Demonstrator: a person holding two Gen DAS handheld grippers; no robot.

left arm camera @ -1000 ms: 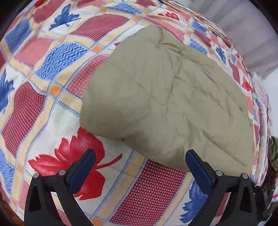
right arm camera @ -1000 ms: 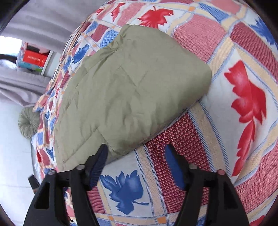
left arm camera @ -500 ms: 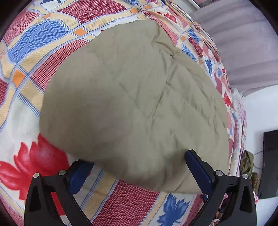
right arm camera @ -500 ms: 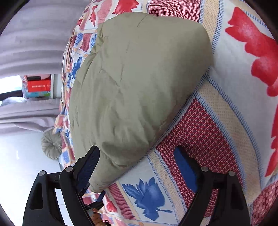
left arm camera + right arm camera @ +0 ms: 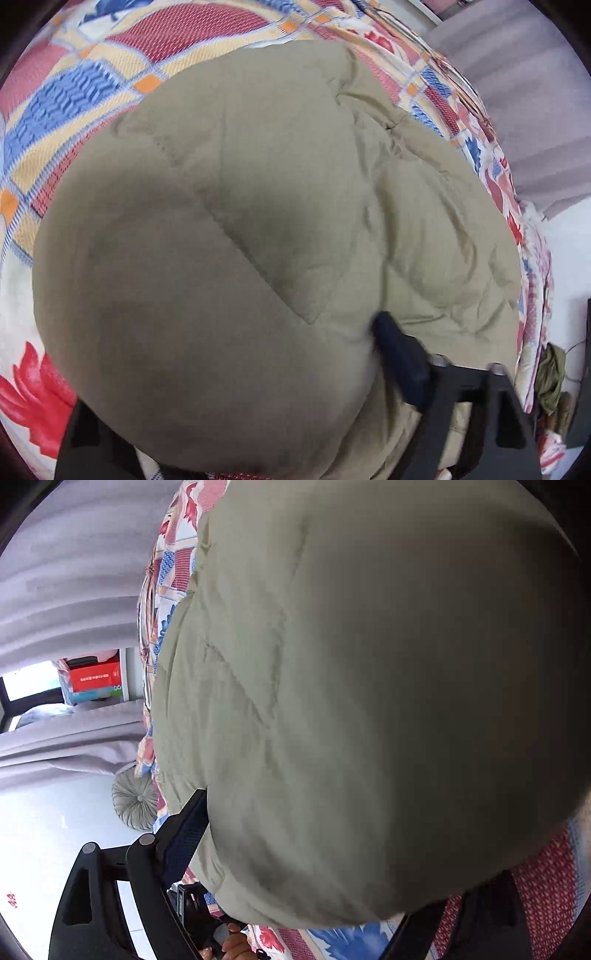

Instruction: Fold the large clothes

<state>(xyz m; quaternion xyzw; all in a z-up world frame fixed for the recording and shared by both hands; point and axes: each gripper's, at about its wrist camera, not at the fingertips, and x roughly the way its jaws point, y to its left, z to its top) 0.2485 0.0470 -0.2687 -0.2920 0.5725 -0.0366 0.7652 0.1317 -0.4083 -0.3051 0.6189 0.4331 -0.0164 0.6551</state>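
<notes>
A bed spread with a red, blue and cream patchwork-print coverlet (image 5: 74,92) fills both views, grey curtains (image 5: 55,572) behind it; the olive-green quilted padded garment (image 5: 258,221), folded into a thick bundle, lies on that coverlet and crowds both lenses; your left gripper (image 5: 236,387) straddles the bundle's near edge, one blue pad pressed into the top, the other hidden beneath, so I cannot tell whether it is clenched; your right gripper (image 5: 332,886) likewise brackets the bundle's edge, its far finger hidden, state unclear; the bundle's long axis seems to run away from the left gripper toward the curtains; both tools sit equally near.
</notes>
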